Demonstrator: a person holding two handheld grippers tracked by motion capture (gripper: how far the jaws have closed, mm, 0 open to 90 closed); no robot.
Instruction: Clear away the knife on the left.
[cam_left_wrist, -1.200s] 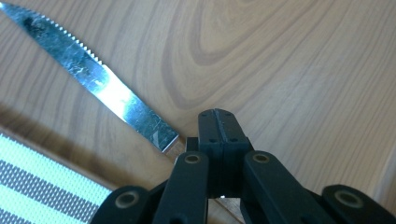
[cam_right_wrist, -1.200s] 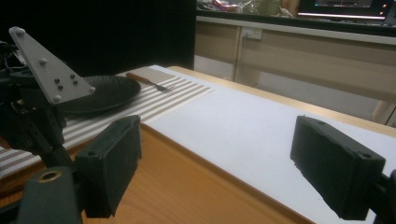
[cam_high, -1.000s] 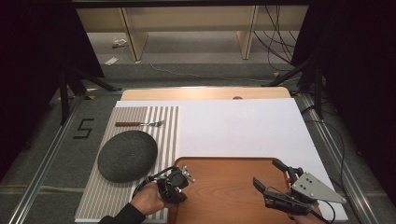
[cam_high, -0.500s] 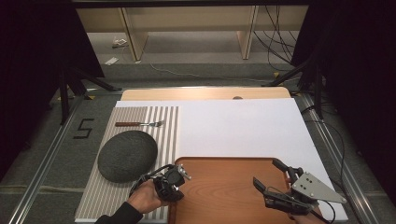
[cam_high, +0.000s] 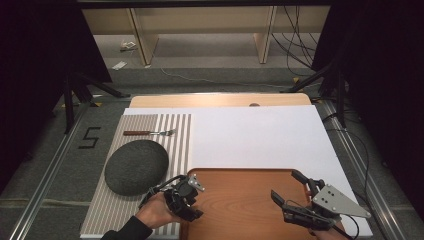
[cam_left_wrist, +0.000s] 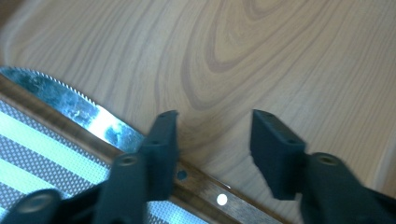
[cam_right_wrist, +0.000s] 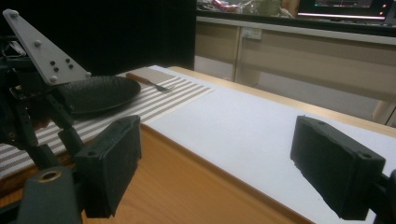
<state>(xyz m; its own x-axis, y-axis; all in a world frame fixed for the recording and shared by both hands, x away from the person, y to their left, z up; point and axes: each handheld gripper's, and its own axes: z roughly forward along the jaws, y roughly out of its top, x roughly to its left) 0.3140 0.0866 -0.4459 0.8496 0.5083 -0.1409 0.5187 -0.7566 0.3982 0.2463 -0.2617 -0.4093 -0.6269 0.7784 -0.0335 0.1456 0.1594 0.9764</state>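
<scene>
The left gripper view shows the left tool (cam_left_wrist: 212, 142), jaws just opening, released above a knife (cam_left_wrist: 88, 114).

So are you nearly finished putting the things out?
Looks done: the dark plate and the fork lie on the striped placemat. In hand: the left gripper has just been opening its jaws over the knife, which lies unpinched along the wooden tray edge. The right gripper is open and empty. Left, probably: lifting the left gripper away.

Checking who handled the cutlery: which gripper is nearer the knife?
Left. The left gripper sits right over the knife at the tray's left edge; the right gripper is across the tray.
</scene>
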